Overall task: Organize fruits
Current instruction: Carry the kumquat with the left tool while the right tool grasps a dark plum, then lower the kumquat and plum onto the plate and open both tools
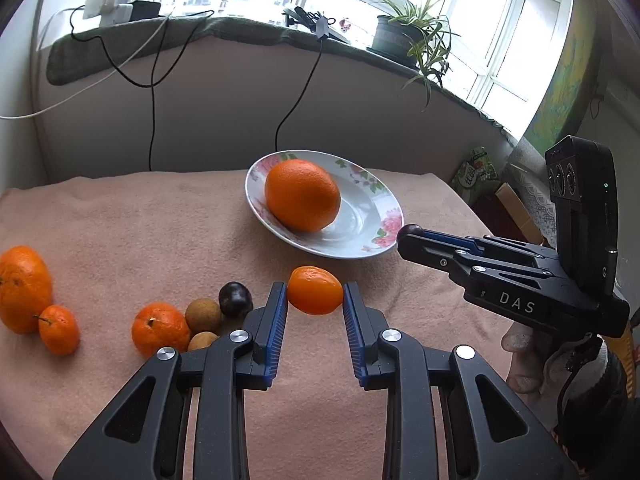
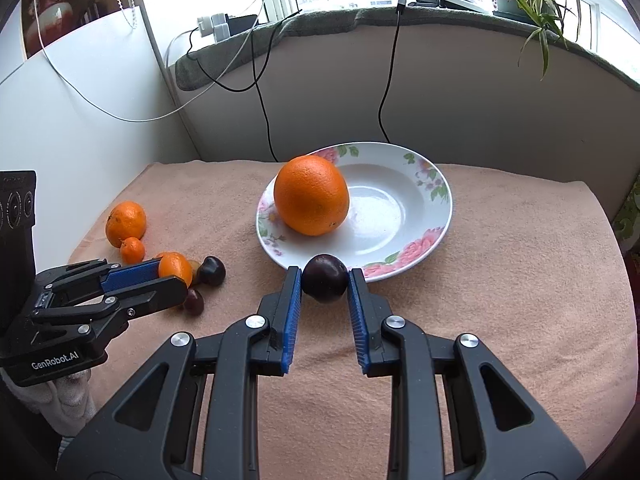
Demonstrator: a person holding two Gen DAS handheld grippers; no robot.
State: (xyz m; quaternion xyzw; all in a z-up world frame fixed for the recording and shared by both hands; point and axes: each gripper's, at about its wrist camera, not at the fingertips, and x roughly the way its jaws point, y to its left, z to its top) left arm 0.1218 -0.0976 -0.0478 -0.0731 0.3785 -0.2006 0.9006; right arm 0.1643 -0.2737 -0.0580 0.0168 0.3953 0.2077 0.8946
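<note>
Seen from left wrist: left gripper [image 1: 315, 294] clamped on a small tangerine [image 1: 315, 290], short of floral plate [image 1: 372, 216] holding large orange [image 1: 302, 195]; right gripper [image 1: 410, 236] pinching something dark, half hidden. Seen from right wrist: right gripper [image 2: 324, 280] gripping dark plum [image 2: 324, 279] at plate rim.

White letters "DAS" stand on the black side of the right claw [image 1: 408, 240], as the left wrist view shows it. In the right wrist view, "GenRobot.AI" is printed in white on the black body of the left claw [image 2: 170, 276]. The green packet [image 1: 476, 172] beside the surface carries printing too small to read
</note>
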